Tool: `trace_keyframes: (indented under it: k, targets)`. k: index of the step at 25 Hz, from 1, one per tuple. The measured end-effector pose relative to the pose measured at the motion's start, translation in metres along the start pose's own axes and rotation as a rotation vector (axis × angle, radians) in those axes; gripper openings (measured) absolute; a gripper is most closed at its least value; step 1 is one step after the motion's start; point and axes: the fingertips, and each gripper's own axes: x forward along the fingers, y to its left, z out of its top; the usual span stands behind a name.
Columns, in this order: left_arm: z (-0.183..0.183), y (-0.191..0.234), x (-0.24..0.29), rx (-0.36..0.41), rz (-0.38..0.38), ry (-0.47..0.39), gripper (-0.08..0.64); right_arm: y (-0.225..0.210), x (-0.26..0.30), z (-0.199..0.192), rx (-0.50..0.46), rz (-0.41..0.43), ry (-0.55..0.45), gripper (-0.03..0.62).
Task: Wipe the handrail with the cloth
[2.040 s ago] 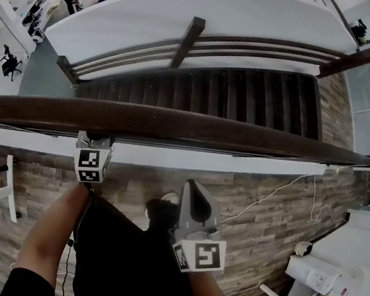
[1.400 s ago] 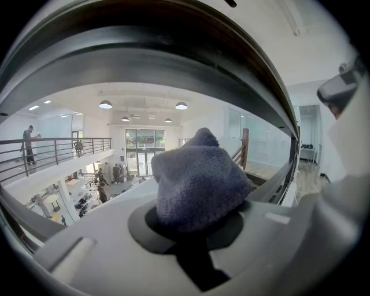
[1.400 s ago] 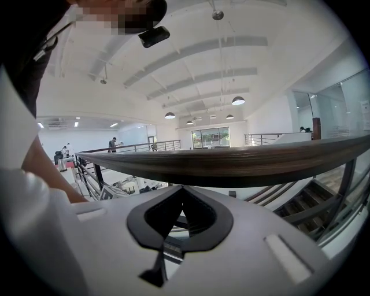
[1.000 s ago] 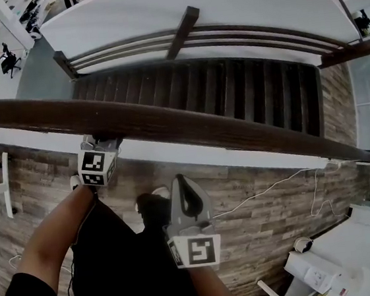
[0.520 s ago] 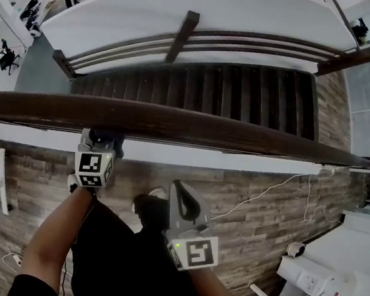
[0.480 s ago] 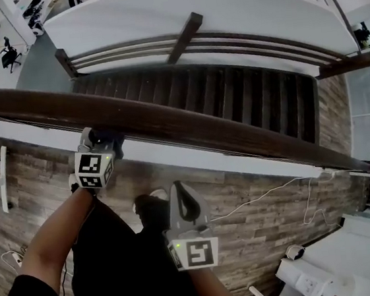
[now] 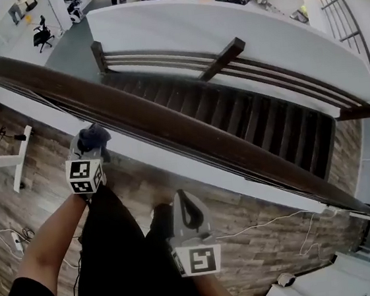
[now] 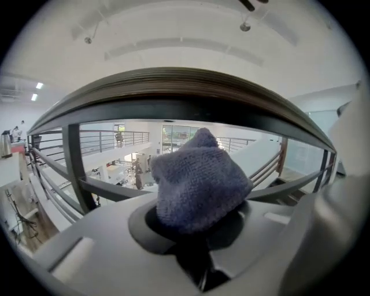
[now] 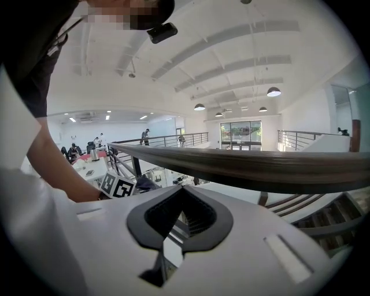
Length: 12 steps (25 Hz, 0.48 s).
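Left gripper (image 7: 87, 143) tight on cloth (image 8: 199, 179); right gripper (image 7: 183, 198) apparently closed.

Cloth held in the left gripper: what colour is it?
Bluish-grey, with a fuzzy terry texture; the cloth shows best in the left gripper view.

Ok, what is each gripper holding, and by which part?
The left gripper is shut on the bunched cloth, pinching its lower end. The right gripper is shut and holds nothing.

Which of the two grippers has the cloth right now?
The left gripper: its jaws are shut on the bunched blue-grey terry cloth. The right gripper's jaws are shut on nothing.
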Motion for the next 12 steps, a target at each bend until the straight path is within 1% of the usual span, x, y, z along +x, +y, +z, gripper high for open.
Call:
trace_keyframes:
  k: [3,7,8,10,12]
  targets:
    - [-0.006,0.055,-0.004,-0.025,0.059,0.006,0.051,0.031,0.015,0.004,-0.014,0.027,0.018,0.002]
    - [-0.020,0.113,0.010,-0.039,0.092,0.015,0.051,0.067,0.031,-0.001,-0.015,0.012,0.038,0.002]
    - [-0.023,0.123,0.015,-0.028,0.088,0.017,0.049,0.075,0.033,0.000,-0.006,0.006,0.024,0.002]
    - [-0.032,0.139,0.025,0.033,0.057,0.020,0.051,0.092,0.038,0.004,0.003,0.001,-0.007,0.002]
    - [-0.041,0.151,0.035,0.085,0.023,0.023,0.051,0.107,0.043,0.009,-0.012,-0.004,-0.026,0.002]
